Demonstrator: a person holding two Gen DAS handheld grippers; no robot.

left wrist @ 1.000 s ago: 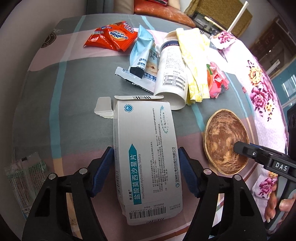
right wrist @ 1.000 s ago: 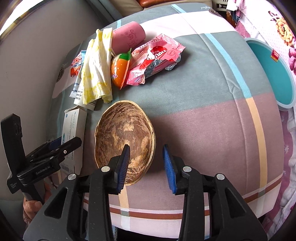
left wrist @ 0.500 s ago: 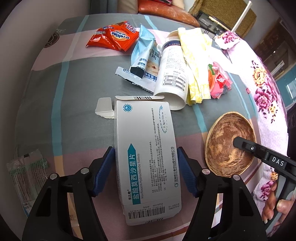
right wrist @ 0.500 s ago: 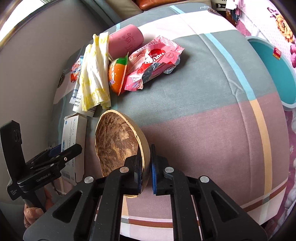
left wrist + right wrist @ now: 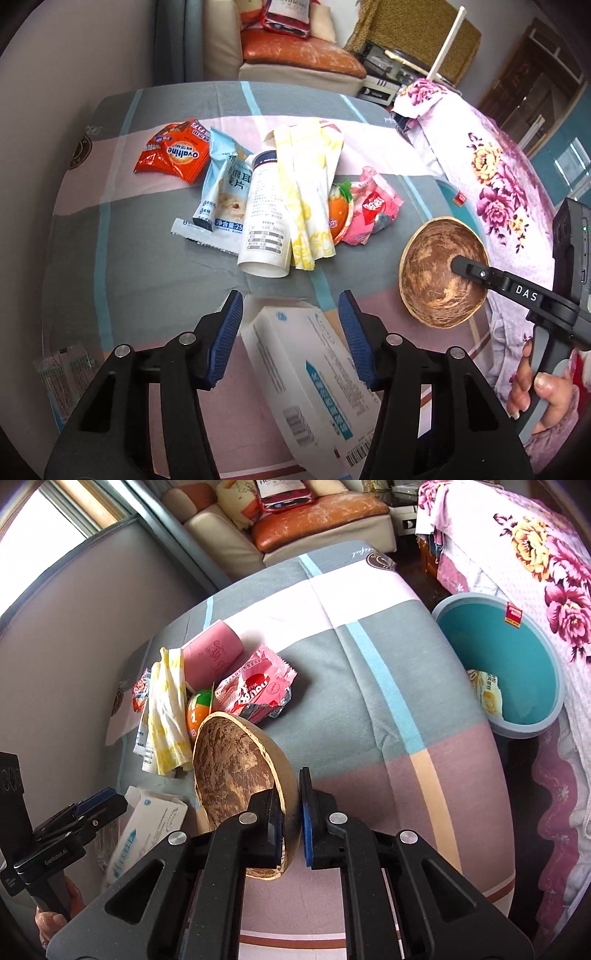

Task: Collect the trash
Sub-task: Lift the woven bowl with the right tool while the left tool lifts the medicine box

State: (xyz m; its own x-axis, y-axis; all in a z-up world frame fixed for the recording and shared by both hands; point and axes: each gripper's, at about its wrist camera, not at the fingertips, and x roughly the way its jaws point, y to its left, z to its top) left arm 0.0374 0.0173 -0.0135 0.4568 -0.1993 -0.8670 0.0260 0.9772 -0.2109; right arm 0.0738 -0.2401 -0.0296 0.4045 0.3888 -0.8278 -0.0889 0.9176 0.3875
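Coconut shell bowl lifted, medicine box loose between the other gripper's pads

The right gripper (image 5: 291,821) pinches the rim of the coconut shell bowl (image 5: 236,771), tilted on edge, its lower part hidden behind the pads. The left gripper (image 5: 291,332), which has just been closing, is half spread around the white medicine box (image 5: 306,373); the pads do not visibly press it, and the box's near end is cut off. Beyond the bowl on the checked tabletop (image 5: 369,686) lie a pink wafer wrapper (image 5: 255,694), orange jelly cup (image 5: 197,709), yellow tissue (image 5: 166,709) and pink paper cup (image 5: 212,653). Right of the bowl, the teal bin (image 5: 517,664) holds one pale wrapper (image 5: 487,696), partly hidden.
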